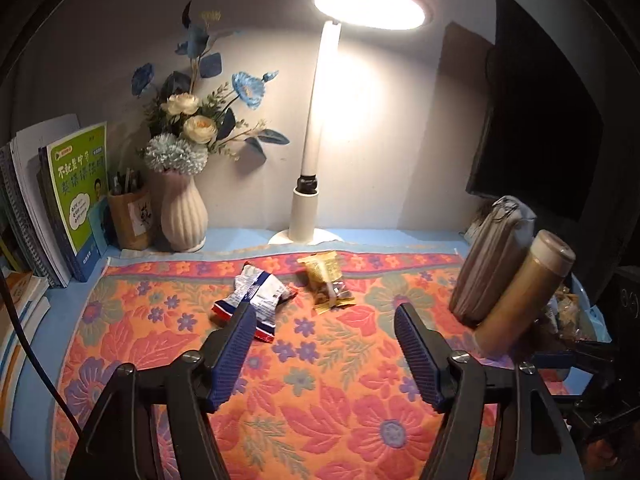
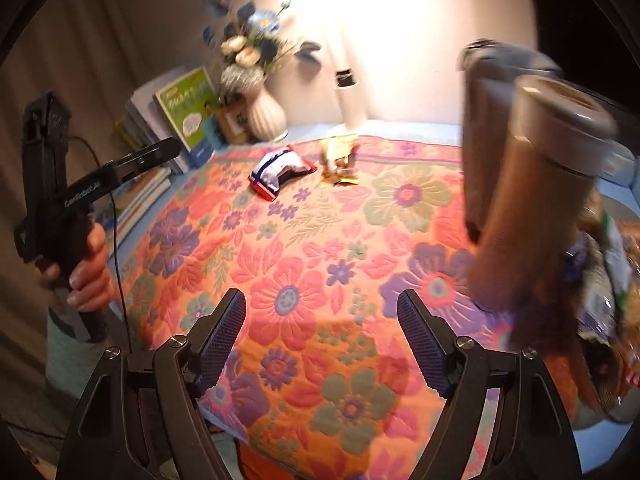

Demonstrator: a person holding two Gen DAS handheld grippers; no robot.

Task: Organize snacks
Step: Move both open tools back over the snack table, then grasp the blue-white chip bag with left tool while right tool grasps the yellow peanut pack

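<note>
A red, white and blue snack packet [image 1: 256,300] lies on the floral cloth [image 1: 320,380], with a yellow snack packet [image 1: 326,280] just right of it. My left gripper [image 1: 324,324] is open and empty, hovering just before the packets, its left finger over the near end of the blue packet. Both packets show farther off in the right wrist view, the blue one [image 2: 280,172] and the yellow one [image 2: 340,160]. My right gripper [image 2: 322,312] is open and empty over the middle of the cloth. A heap of snack bags [image 2: 608,280] lies at the right edge.
A brown bottle [image 2: 536,208] and a grey pouch [image 2: 484,128] stand at the right. A lamp [image 1: 308,208], a flower vase [image 1: 184,216], a pen holder [image 1: 132,220] and books [image 1: 76,200] line the back and left. The left hand-held gripper [image 2: 60,200] shows at left.
</note>
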